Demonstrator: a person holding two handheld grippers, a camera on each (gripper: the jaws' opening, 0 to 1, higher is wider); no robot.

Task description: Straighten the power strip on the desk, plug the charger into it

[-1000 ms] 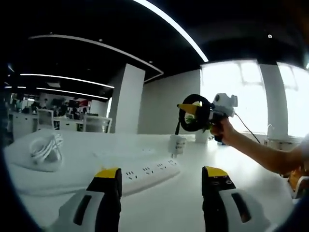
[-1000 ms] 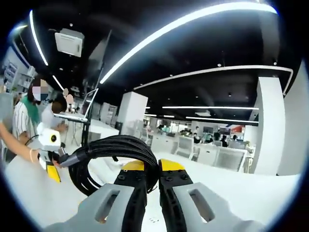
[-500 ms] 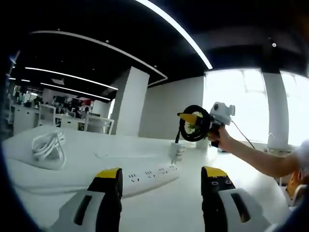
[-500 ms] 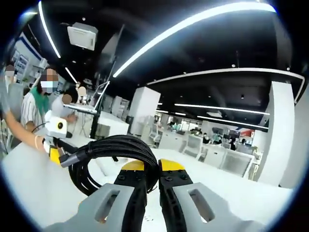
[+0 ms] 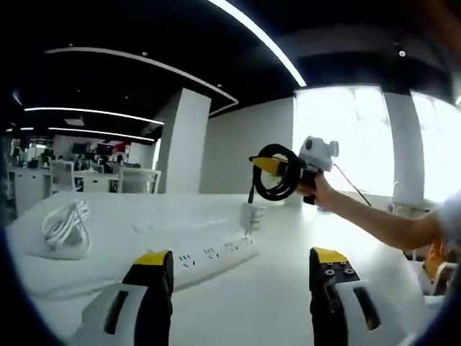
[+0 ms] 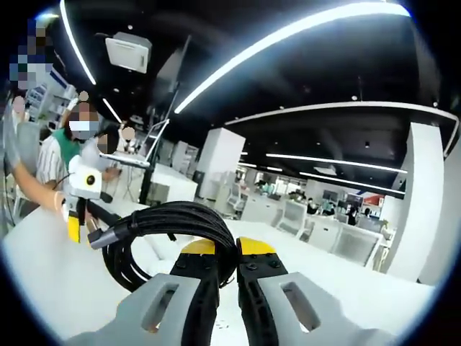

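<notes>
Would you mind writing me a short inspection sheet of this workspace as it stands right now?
Surface: white desk, mostly bare.
Job's things: white power strip lies at an angle on the desk; a white charger stands at its far end, whether plugged in I cannot tell.
Clutter: white cable bundle on the desk, far from the strip.
Grippers: left gripper open, holding nothing; right gripper shut on the black cable coil, held above the desk.
Cables: a connector on the coil sticks out sideways.
Surroundings: open office, ceiling light strips, bright windows, people standing in the background.
</notes>
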